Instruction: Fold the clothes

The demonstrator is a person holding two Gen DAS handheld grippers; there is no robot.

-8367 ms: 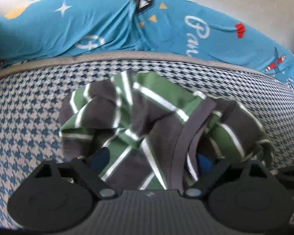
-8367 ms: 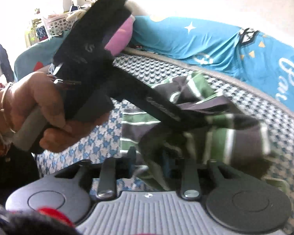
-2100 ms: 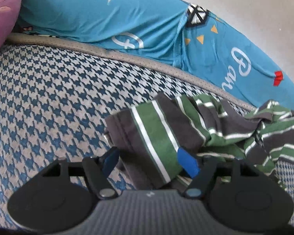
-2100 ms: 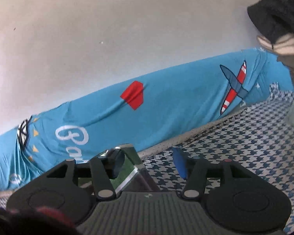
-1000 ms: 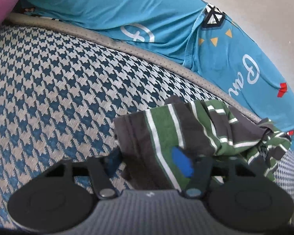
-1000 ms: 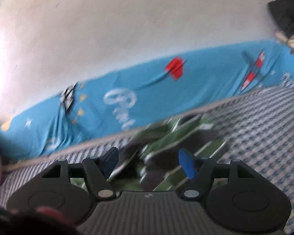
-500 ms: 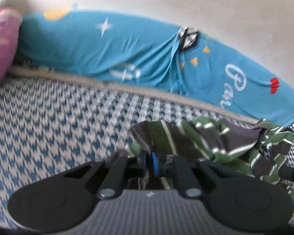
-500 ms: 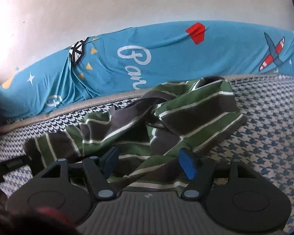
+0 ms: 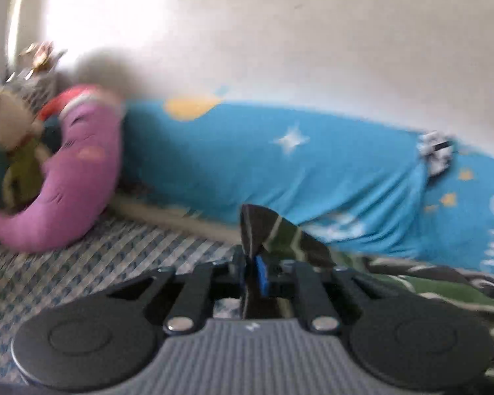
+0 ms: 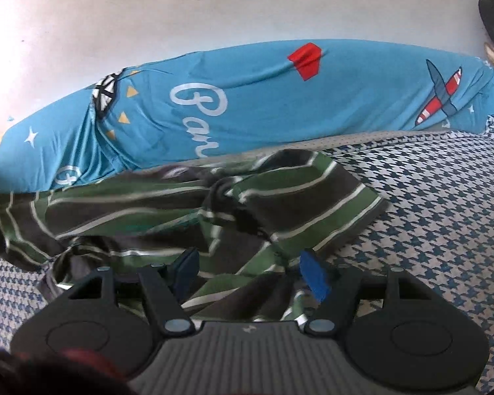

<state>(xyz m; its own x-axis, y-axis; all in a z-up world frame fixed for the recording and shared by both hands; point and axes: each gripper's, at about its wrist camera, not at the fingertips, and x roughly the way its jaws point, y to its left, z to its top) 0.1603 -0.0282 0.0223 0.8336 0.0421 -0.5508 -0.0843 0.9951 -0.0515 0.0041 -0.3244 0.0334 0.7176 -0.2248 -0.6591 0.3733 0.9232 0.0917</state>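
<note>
While the left tongs (image 9: pixel 251 275) pinch a corner of the green-and-grey striped cotton shirt (image 10: pixel 187 210) crumpled mid-frame on the houndstooth bed (image 10: pixel 444 204), the right tongs (image 10: pixel 250 271) hover spread above it; a thin pinch could slip when pulled.

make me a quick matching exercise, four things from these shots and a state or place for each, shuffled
Things:
1. left tongs
2. right tongs
3. striped shirt
4. purple plush

States or places:
A. open, over the crumpled cloth
B. shut on a dark edge of fabric
C. leaning at the end of the blue cushion
D. bunched on the houndstooth cover

Pairs: 1-B, 2-A, 3-D, 4-C
</note>
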